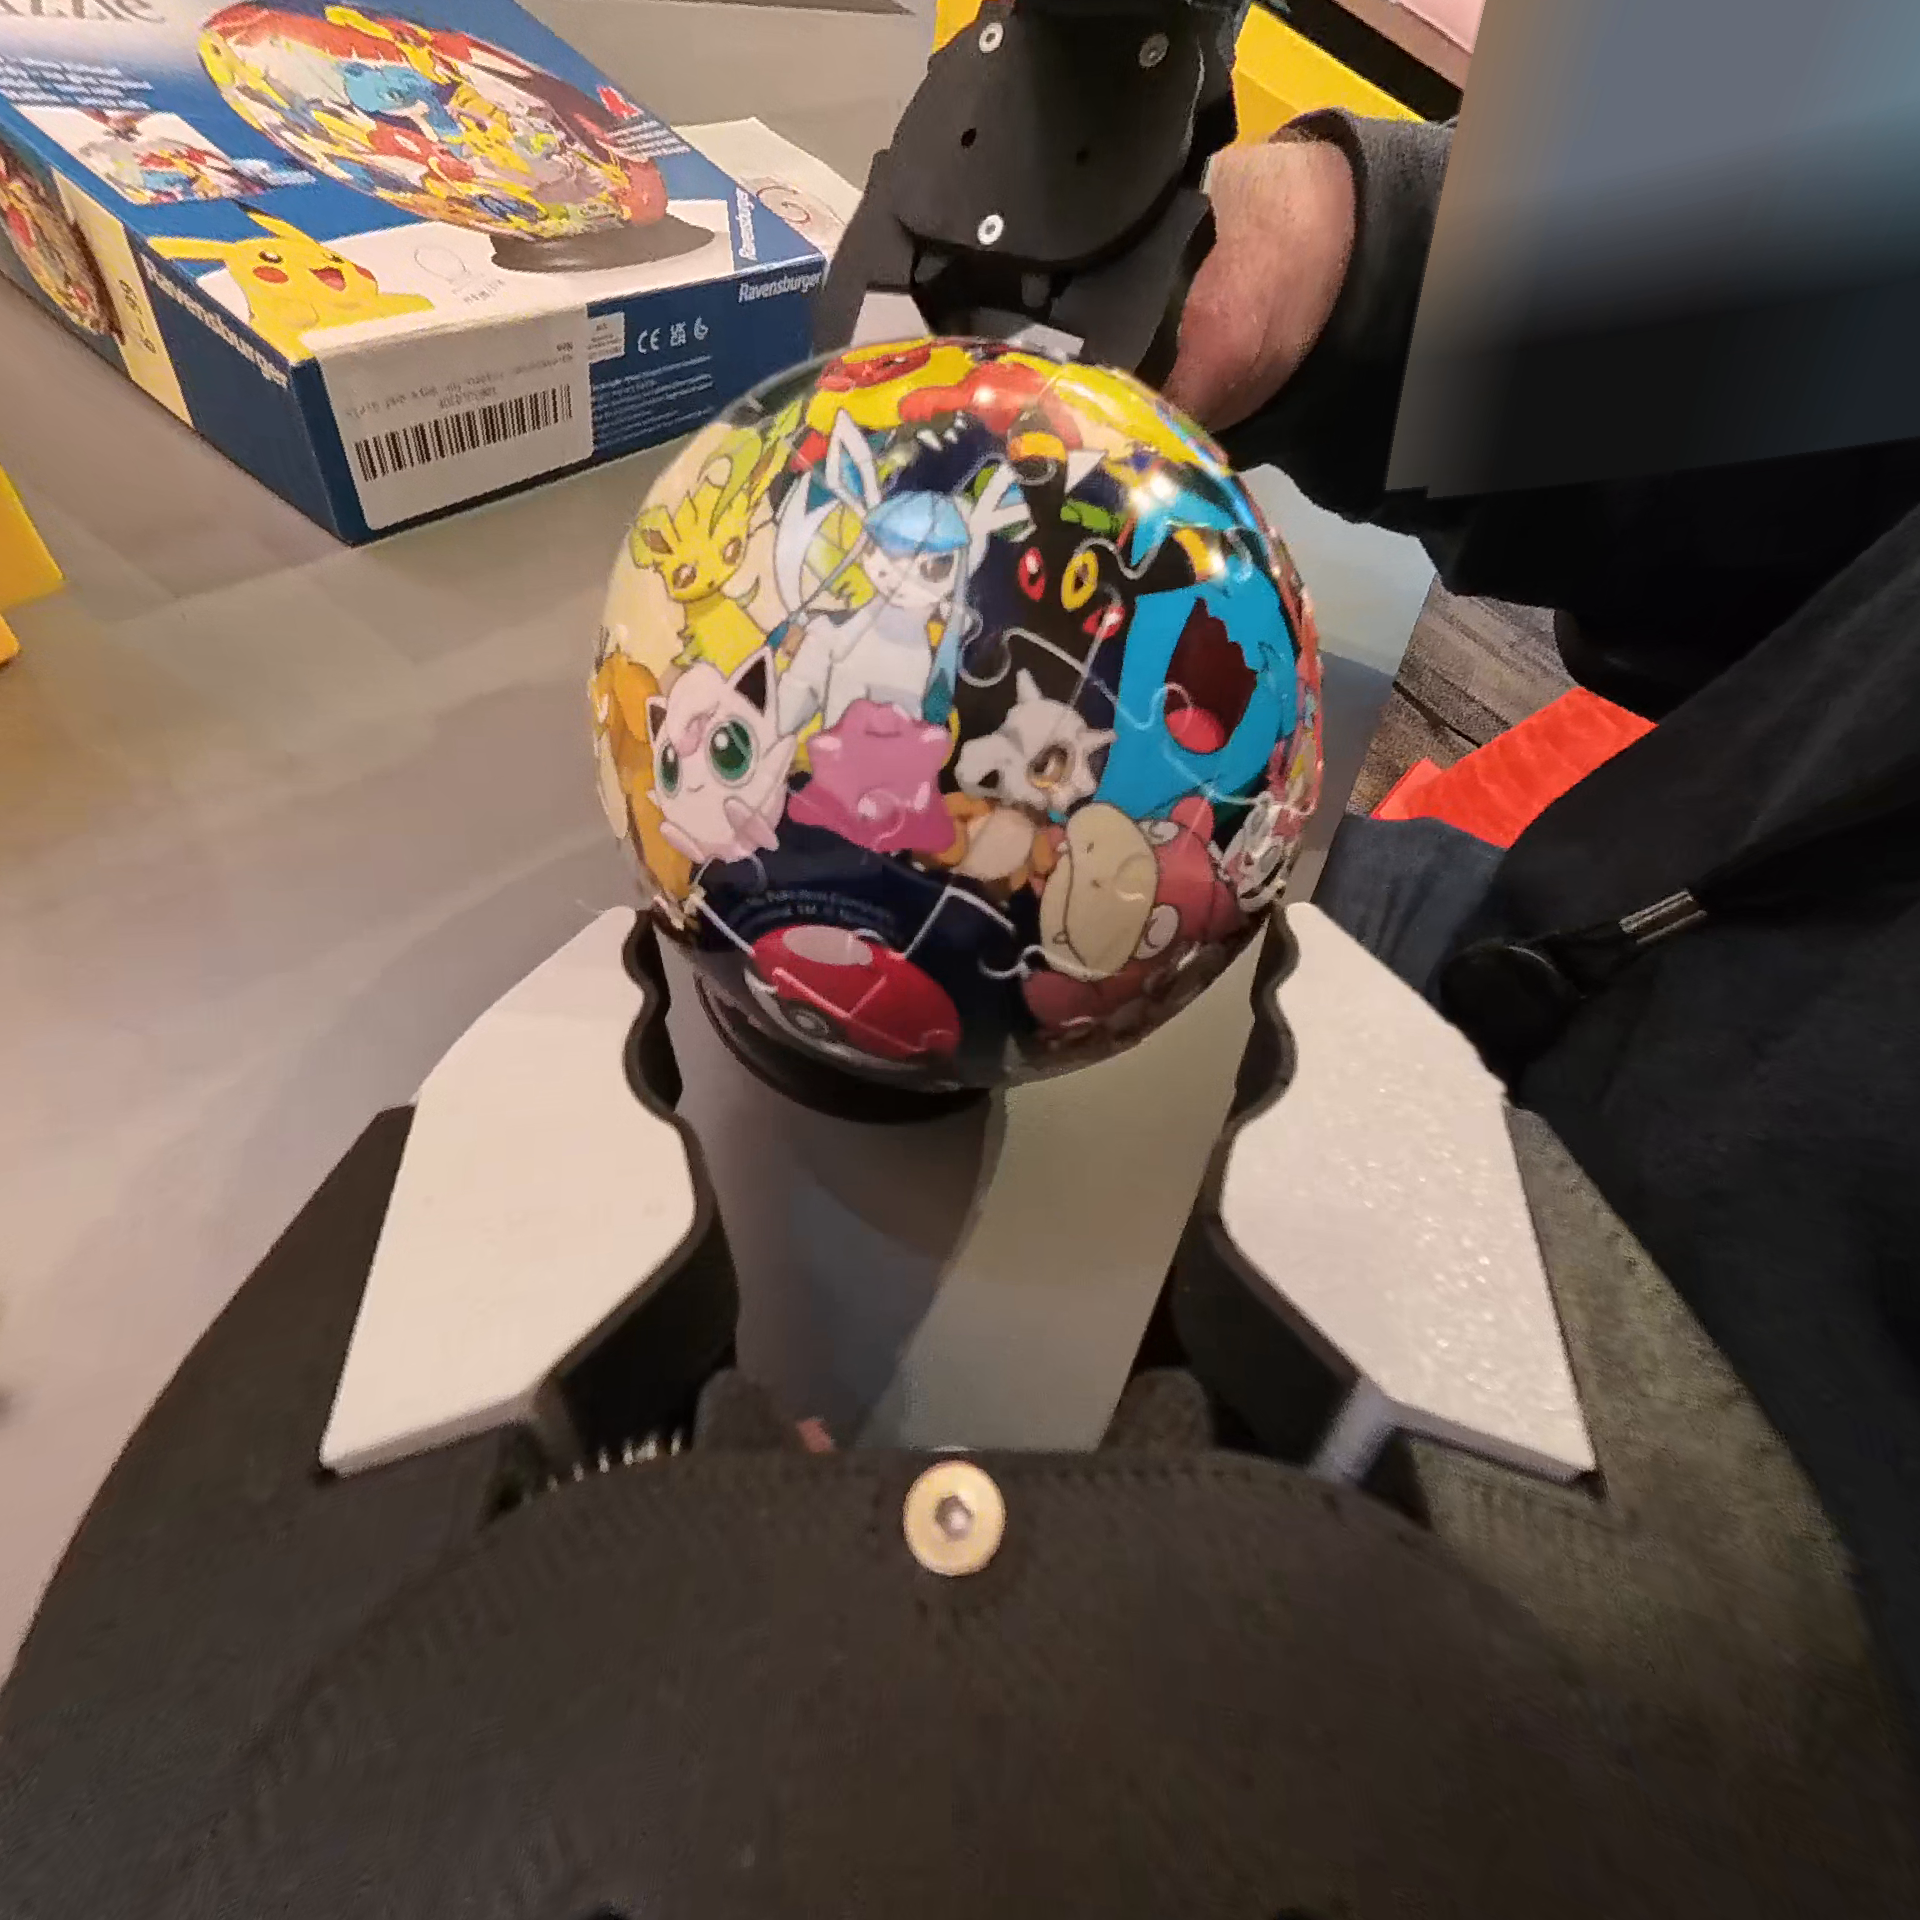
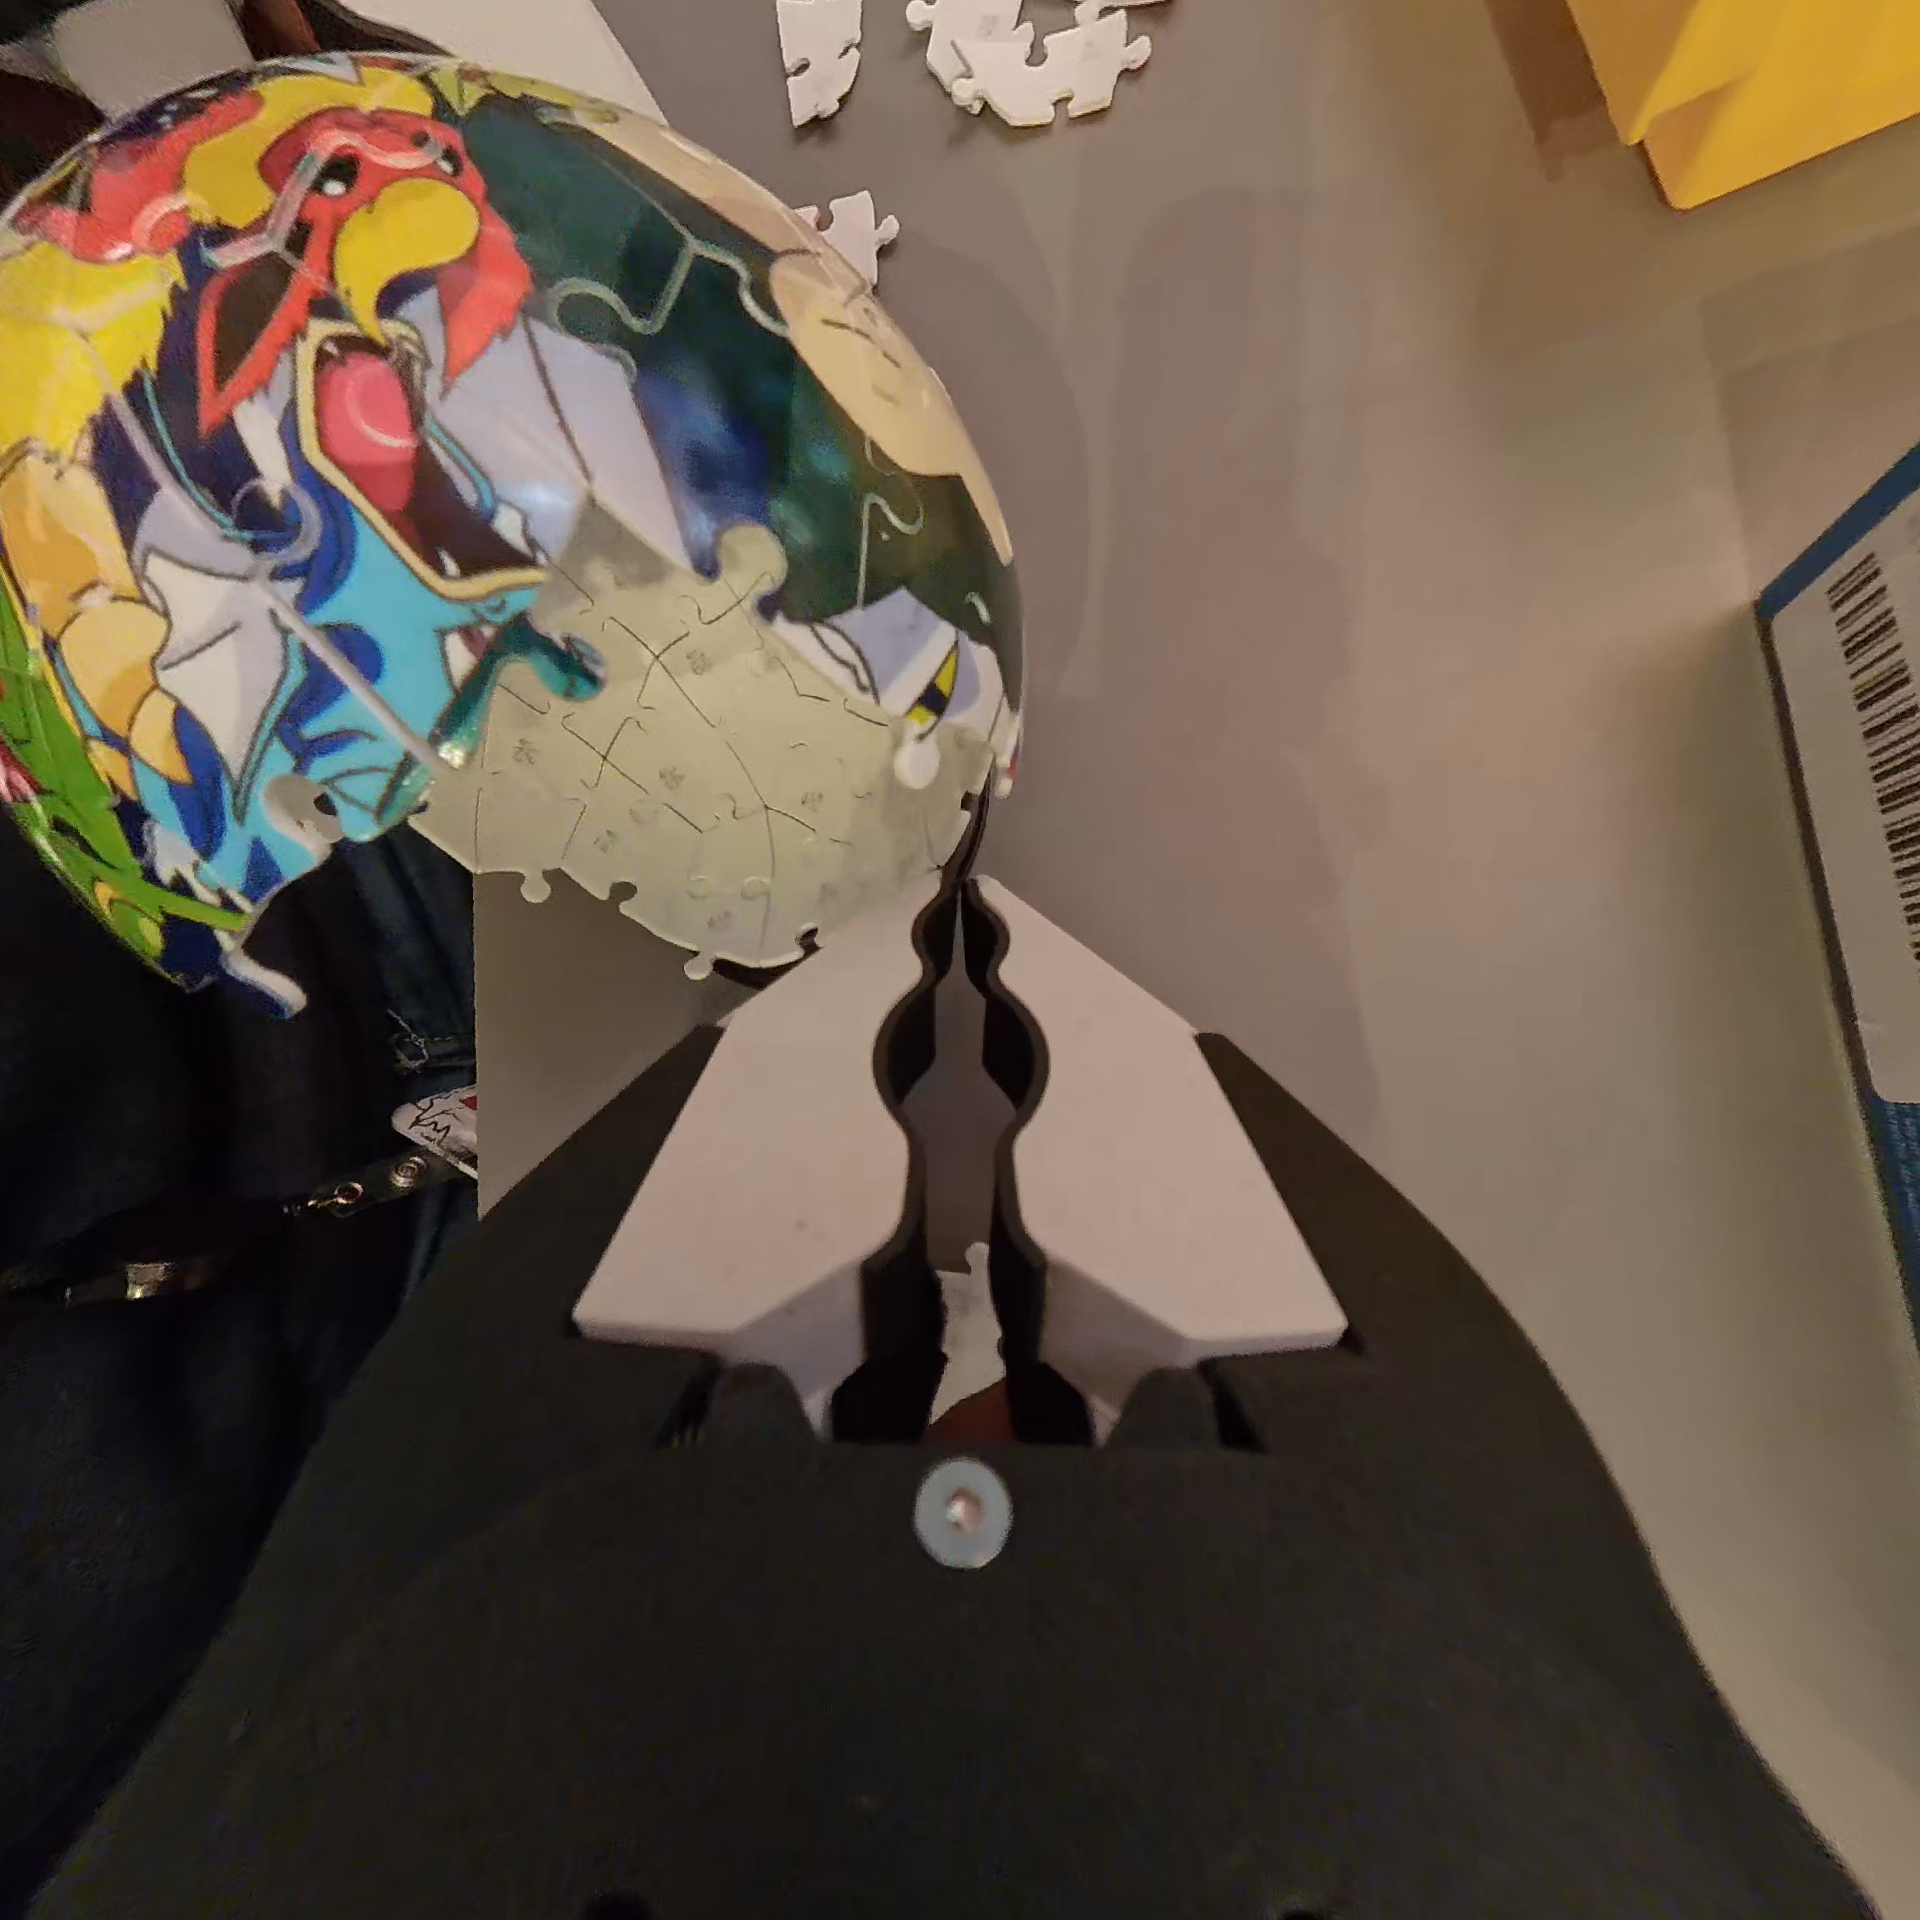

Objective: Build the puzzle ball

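Note:
The puzzle ball (image 1: 956, 686), covered in bright cartoon figures, stands on a black stand (image 1: 862, 1091) on the grey table. My left gripper (image 1: 961, 935) is open, with its fingers close on either side of the ball's lower part. My right gripper (image 1: 997, 322) comes down behind the top of the ball, and its tips are hidden there. In the right wrist view the ball (image 2: 416, 468) has an opening (image 2: 707, 769) that shows the pale insides of its pieces. My right gripper (image 2: 961, 894) is shut at the opening's edge, with a pale puzzle piece (image 2: 966, 1320) between its fingers.
The blue puzzle box (image 1: 416, 260) lies at the back left and also shows in the right wrist view (image 2: 1849, 831). Loose white pieces (image 2: 1039, 62) lie on the table beyond the ball. A yellow bin (image 2: 1766, 94) stands nearby. A person's dark clothing (image 1: 1714, 1039) is at the right. My right fingertips sit around 10 centimeters from my left ones.

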Demonstrator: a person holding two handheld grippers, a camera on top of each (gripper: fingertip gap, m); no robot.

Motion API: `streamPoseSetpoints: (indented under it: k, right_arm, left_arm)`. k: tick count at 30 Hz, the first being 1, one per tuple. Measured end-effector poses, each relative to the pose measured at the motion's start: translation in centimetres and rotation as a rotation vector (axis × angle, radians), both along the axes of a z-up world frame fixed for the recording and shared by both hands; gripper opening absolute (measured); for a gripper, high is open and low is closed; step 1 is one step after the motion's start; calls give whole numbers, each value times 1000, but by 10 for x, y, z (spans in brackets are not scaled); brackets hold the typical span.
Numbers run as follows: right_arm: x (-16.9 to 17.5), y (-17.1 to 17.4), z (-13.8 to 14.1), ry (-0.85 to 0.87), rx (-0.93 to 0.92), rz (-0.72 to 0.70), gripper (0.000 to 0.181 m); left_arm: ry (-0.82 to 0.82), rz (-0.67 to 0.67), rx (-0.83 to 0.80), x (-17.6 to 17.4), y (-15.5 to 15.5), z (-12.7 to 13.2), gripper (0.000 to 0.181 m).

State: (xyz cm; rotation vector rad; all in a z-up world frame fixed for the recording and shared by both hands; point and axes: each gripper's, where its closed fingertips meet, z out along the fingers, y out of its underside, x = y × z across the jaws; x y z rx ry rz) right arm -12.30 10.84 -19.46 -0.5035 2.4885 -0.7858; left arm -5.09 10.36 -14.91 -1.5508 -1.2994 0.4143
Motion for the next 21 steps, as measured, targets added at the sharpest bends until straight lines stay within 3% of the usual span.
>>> streamPoseSetpoints:
  k: [13, 17, 21]
  right_arm:
    - [-24, 6, 15, -1, -29, -45, 12]
    - [-40, 26, 22, 81, -24, -50, 21]
    - [-54, 58, 10, 221, 27, -82, 23]
  left_arm:
    - [-20, -13, 0, 3, 0, -5, 106]
    - [-12, -8, -2, 4, 0, -3, 106]
    - [-1, -3, -1, 4, -1, 0, 106]
